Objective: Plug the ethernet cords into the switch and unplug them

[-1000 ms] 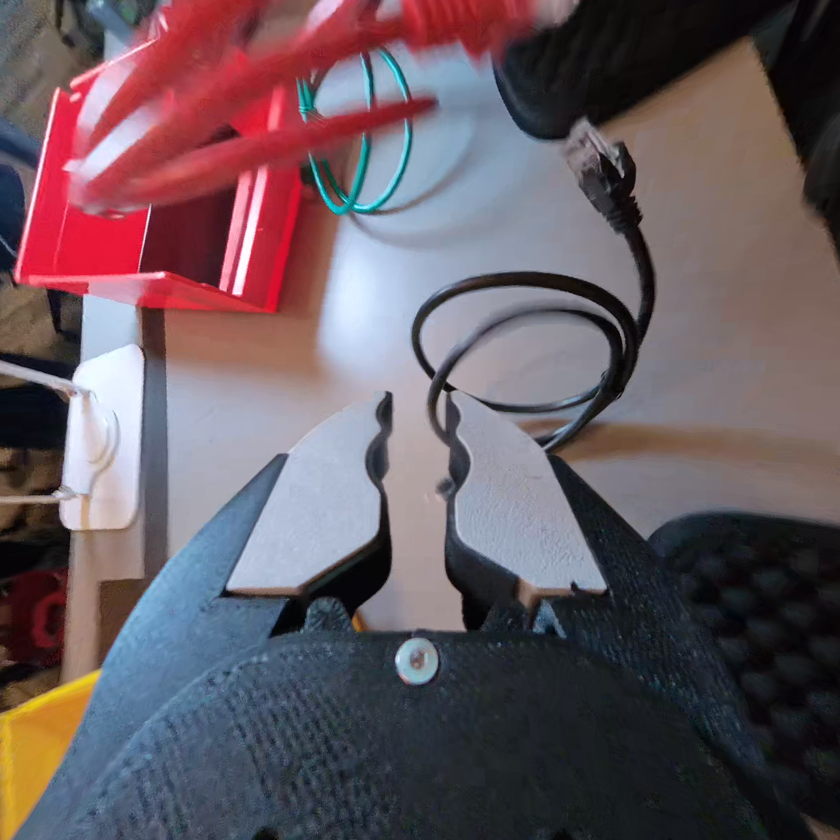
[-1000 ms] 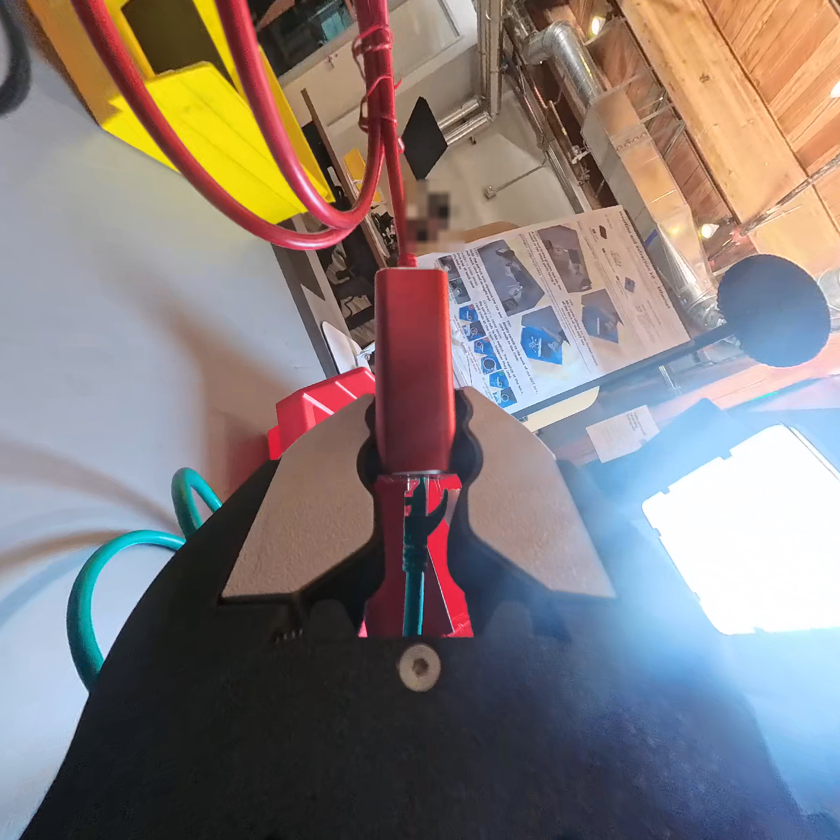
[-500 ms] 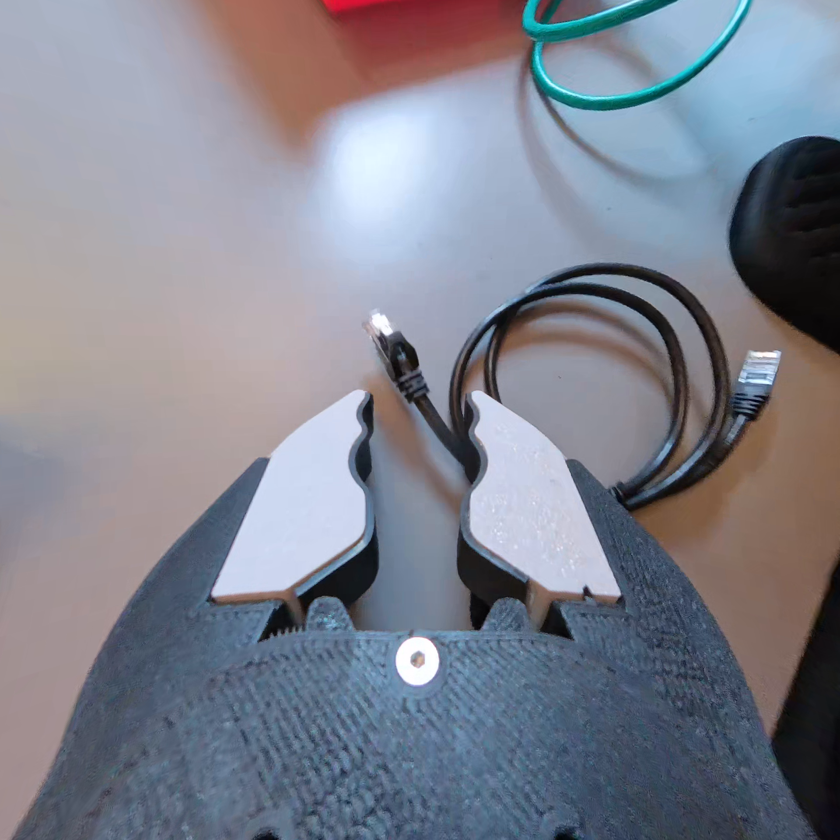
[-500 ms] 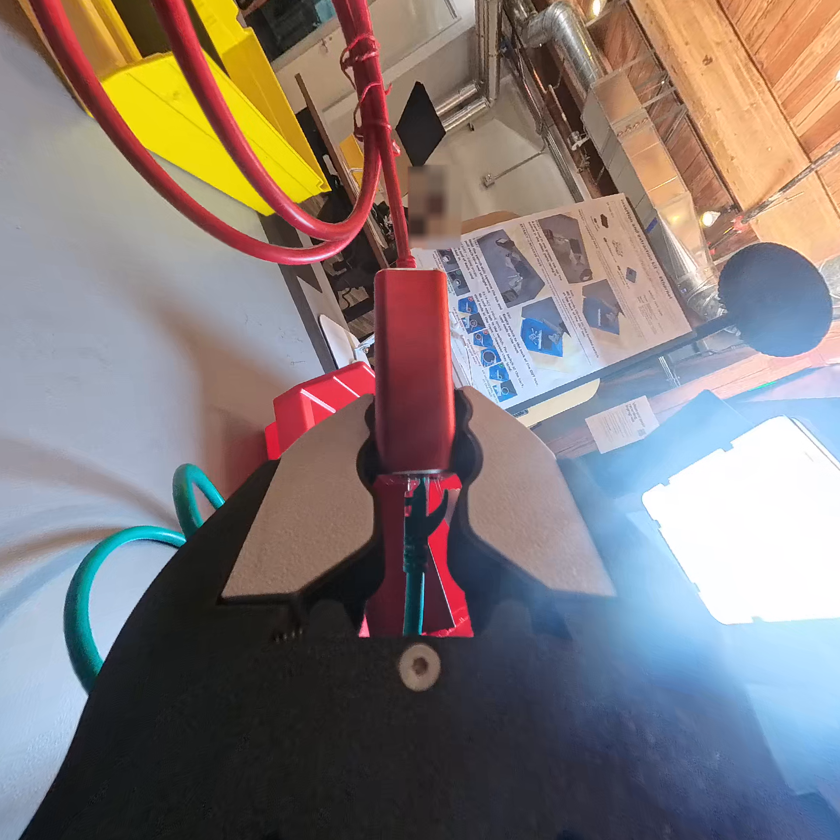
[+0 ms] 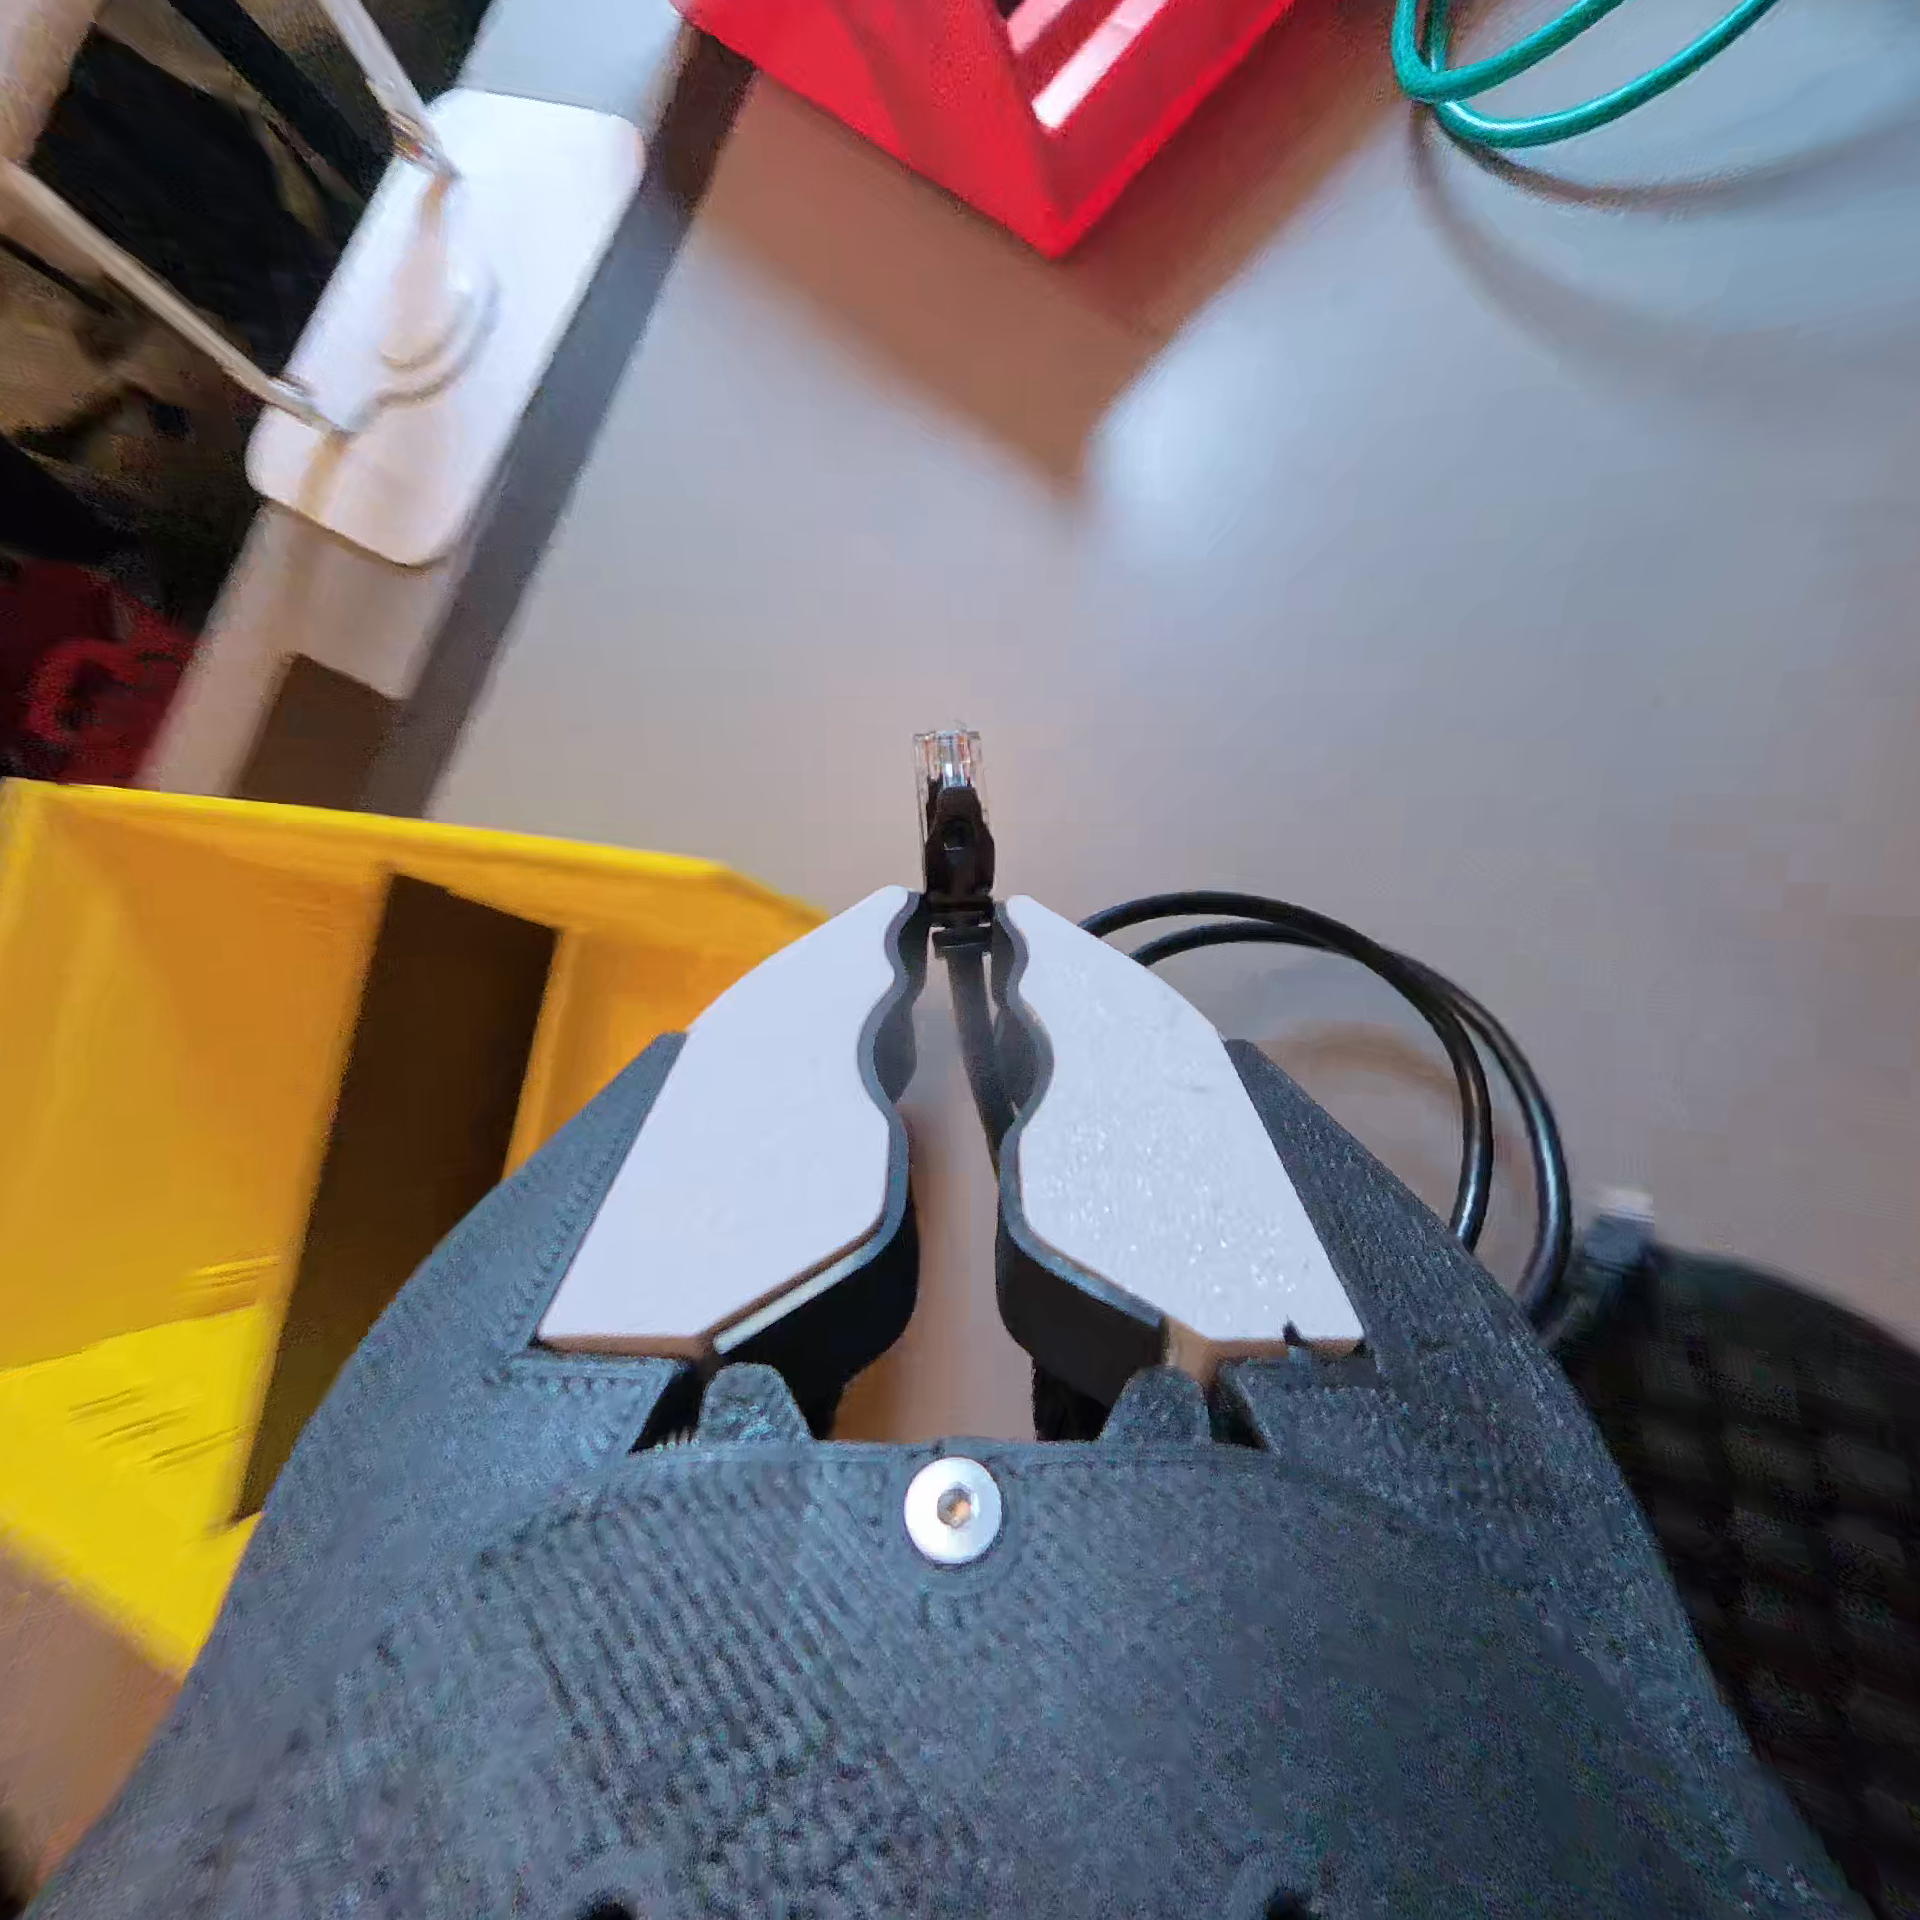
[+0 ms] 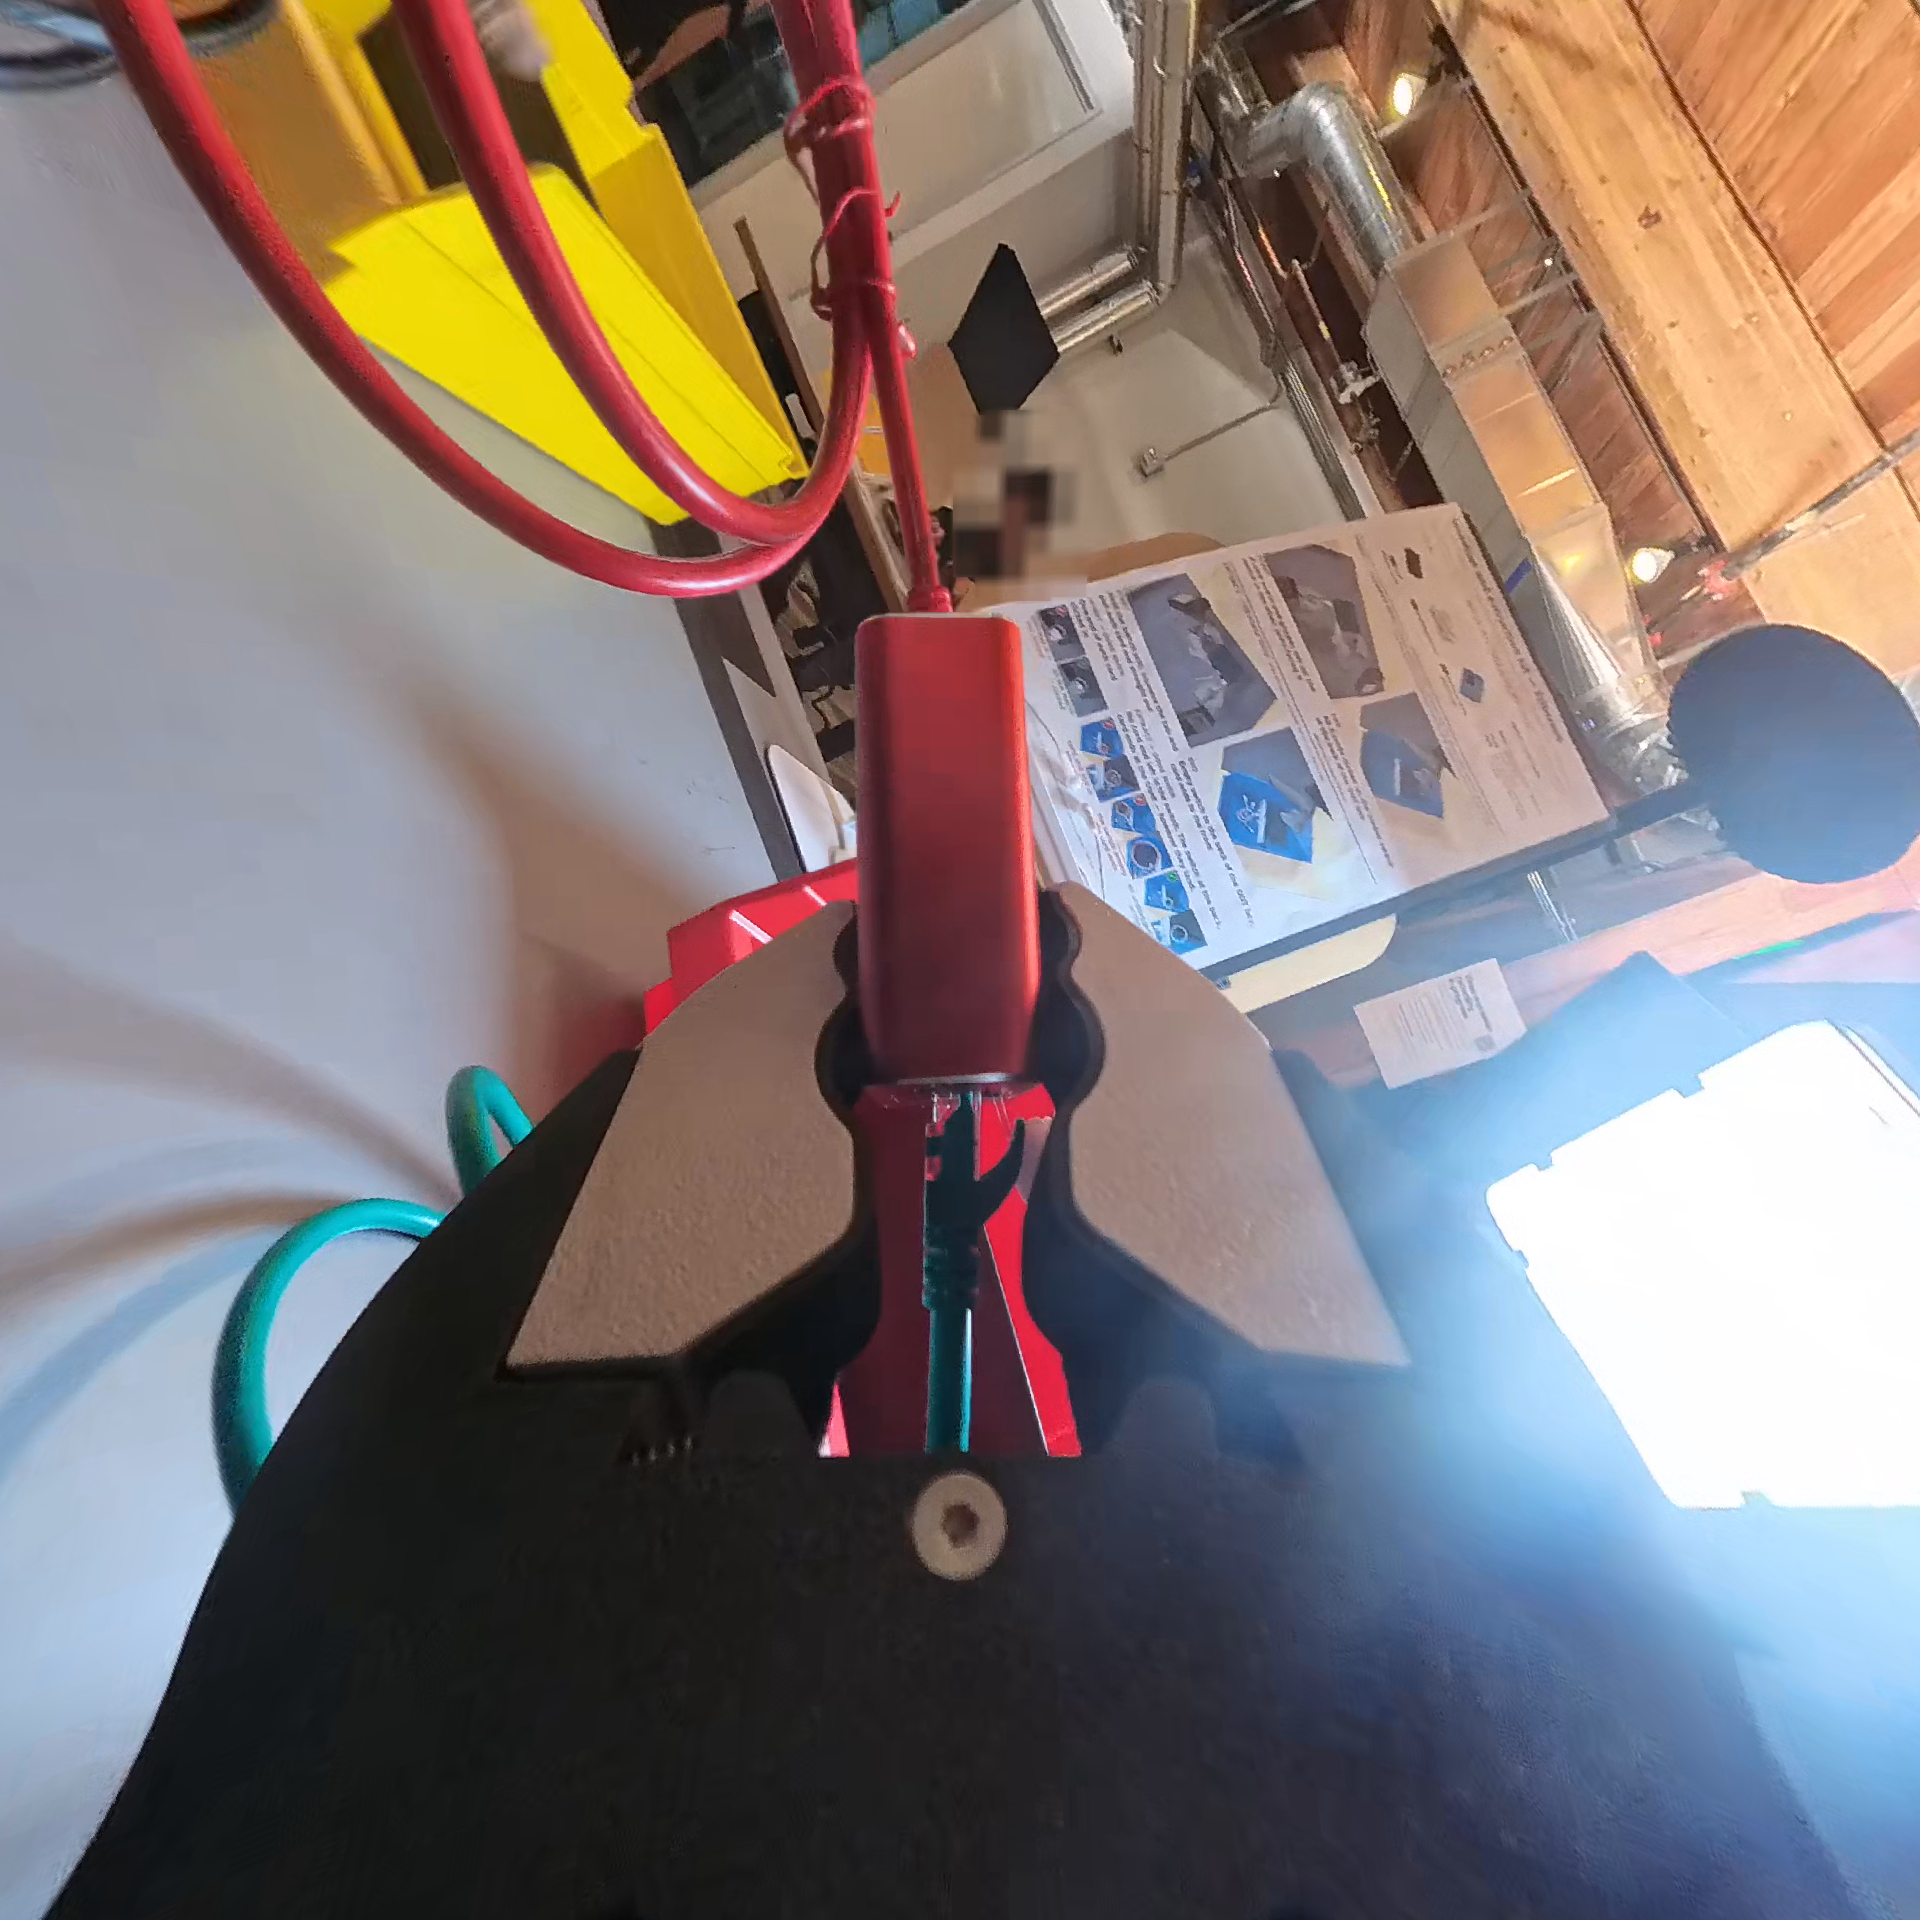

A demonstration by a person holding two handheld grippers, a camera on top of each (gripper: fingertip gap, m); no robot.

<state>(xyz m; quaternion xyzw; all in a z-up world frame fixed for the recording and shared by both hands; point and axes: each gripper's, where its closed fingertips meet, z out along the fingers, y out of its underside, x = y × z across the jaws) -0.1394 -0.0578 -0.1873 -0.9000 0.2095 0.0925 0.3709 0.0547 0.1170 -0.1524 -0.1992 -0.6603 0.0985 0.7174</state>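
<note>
Your left hand-held gripper [image 5: 958, 914] is clamped on the black ethernet cord [image 5: 1455, 1039] just behind its clear plug [image 5: 945, 764], which juts past the fingertips; the rest of the cord loops on the counter [image 5: 1351, 623] to the right. A yellow bin [image 5: 208, 1091] sits at the left, a red bin [image 5: 966, 94] ahead. Your right hand-held gripper [image 6: 948, 935] grips the red switch [image 6: 943, 831] upright between its fingers. A green cord [image 6: 951, 1268] is plugged into its near end, a red cable [image 6: 499, 416] leaves the far end and loops overhead.
</note>
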